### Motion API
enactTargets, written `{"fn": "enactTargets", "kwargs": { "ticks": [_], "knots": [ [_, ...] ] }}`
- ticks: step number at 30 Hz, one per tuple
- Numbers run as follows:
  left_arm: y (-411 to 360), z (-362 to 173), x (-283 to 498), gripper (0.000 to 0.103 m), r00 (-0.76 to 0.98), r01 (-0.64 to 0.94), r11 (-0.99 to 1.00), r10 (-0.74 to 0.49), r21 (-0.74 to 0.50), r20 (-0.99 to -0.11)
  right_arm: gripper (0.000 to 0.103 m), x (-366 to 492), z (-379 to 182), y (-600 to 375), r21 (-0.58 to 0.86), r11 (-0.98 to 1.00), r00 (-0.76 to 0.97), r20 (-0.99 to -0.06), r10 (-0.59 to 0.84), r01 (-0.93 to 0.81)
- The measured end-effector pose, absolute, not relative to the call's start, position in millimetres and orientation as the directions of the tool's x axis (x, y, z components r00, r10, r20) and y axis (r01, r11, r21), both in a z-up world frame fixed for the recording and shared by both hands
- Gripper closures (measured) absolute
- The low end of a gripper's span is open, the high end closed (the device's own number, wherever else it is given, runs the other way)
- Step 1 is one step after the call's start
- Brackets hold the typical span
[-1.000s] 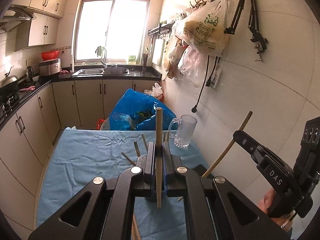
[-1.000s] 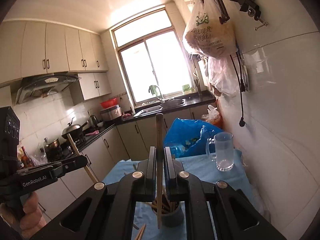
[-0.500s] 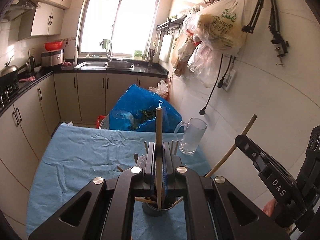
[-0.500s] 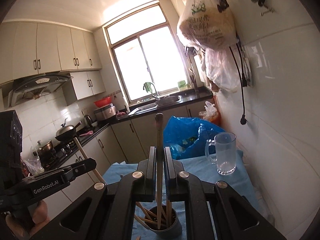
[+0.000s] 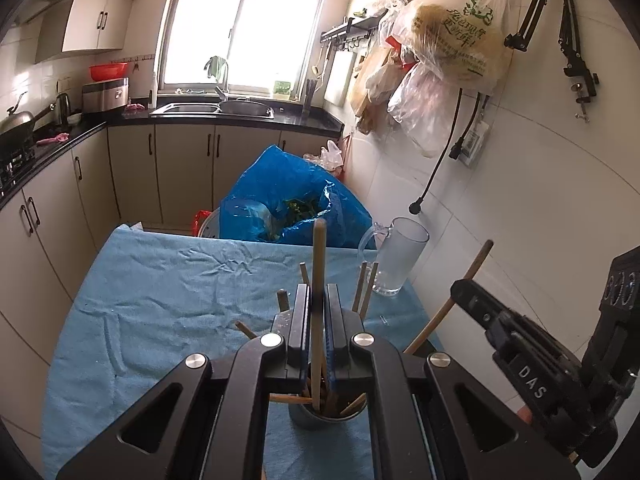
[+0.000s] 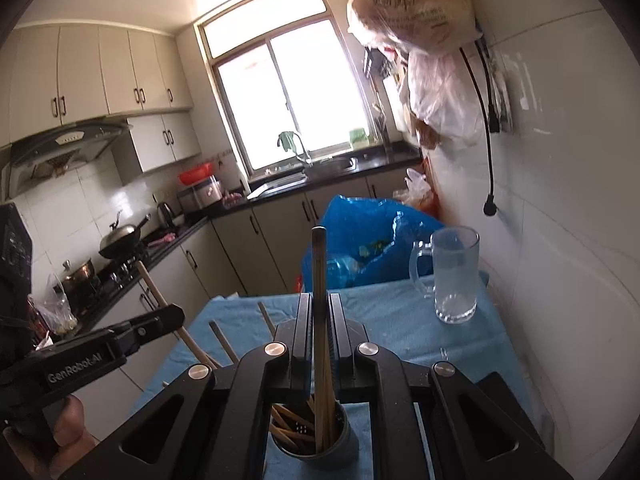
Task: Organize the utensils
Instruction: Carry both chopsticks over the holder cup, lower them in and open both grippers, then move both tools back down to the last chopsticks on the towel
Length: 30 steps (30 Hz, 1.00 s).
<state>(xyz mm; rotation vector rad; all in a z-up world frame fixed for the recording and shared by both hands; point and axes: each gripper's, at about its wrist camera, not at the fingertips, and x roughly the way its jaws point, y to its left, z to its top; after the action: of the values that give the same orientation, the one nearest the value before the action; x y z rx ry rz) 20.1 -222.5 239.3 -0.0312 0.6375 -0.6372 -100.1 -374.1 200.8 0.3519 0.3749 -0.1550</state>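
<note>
A dark grey utensil cup point(image 5: 326, 420) stands on the blue cloth with several wooden chopsticks in it; it also shows in the right wrist view point(image 6: 316, 446). My left gripper point(image 5: 318, 308) is shut on an upright wooden chopstick point(image 5: 319, 248) whose lower end dips into the cup. My right gripper point(image 6: 320, 312) is shut on a darker chopstick point(image 6: 319, 256), its lower end also inside the cup. Each gripper shows in the other's view, the right one point(image 5: 520, 344) at the right and the left one point(image 6: 120, 340) at the left, both holding their sticks tilted over the cup.
A glass mug point(image 5: 400, 256) stands on the blue-clothed table point(image 5: 168, 288) near the white tiled wall. A blue plastic bag point(image 5: 288, 196) sits behind the table. Counters, sink and stove run along the left and back. Bags hang on wall hooks point(image 5: 452, 36).
Both grippers have come down and forward over the cup. The lower ends of both held chopsticks have gone from above the rim into the cup.
</note>
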Motion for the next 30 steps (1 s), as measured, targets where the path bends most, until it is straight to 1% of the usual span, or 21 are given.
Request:
{"fn": "enactTargets", "kwargs": {
  "ticks": [3, 4, 5, 7, 14, 16, 18, 22, 25, 30],
  "knots": [
    [-220, 243, 18, 0.095, 0.614, 0.55, 0.804, -0.574, -0.228, -0.542, 0.094, -100, 199, -376, 0.315, 0.926, 0.918, -0.391, -0.074, 0.209],
    [-218, 244, 17, 0.092, 0.614, 0.55, 0.802, -0.576, -0.231, -0.54, 0.094, -101, 200, -376, 0.315, 0.925, 0.918, -0.389, -0.078, 0.212],
    [-216, 246, 15, 0.086, 0.614, 0.552, 0.8, -0.58, -0.234, -0.534, 0.094, -104, 202, -377, 0.313, 0.926, 0.92, -0.384, -0.08, 0.212],
    [-212, 251, 10, 0.081, 0.623, 0.554, 0.799, -0.584, -0.233, -0.52, 0.09, -108, 205, -375, 0.306, 0.929, 0.925, -0.371, -0.084, 0.207],
    [-178, 264, -22, 0.081, 0.637, 0.567, 0.787, -0.605, -0.242, -0.478, 0.088, -139, 217, -367, 0.309, 0.933, 0.939, -0.336, -0.074, 0.184],
    [-163, 263, -33, 0.081, 0.644, 0.566, 0.789, -0.605, -0.241, -0.468, 0.08, -152, 211, -362, 0.324, 0.932, 0.939, -0.339, -0.047, 0.164],
    [-147, 258, -45, 0.08, 0.654, 0.559, 0.796, -0.596, -0.233, -0.466, 0.078, -161, 202, -354, 0.331, 0.933, 0.933, -0.36, -0.017, 0.145],
    [-115, 235, -58, 0.08, 0.657, 0.524, 0.82, -0.562, -0.232, -0.502, 0.078, -174, 169, -334, 0.35, 0.93, 0.904, -0.425, 0.055, 0.108],
    [-98, 209, -60, 0.08, 0.647, 0.492, 0.841, -0.527, -0.226, -0.551, 0.078, -177, 142, -318, 0.35, 0.933, 0.869, -0.485, 0.1, 0.088],
    [-83, 151, -50, 0.08, 0.568, 0.443, 0.863, -0.479, -0.242, -0.67, 0.078, -161, 94, -298, 0.388, 0.918, 0.788, -0.59, 0.178, 0.083]
  ]
}}
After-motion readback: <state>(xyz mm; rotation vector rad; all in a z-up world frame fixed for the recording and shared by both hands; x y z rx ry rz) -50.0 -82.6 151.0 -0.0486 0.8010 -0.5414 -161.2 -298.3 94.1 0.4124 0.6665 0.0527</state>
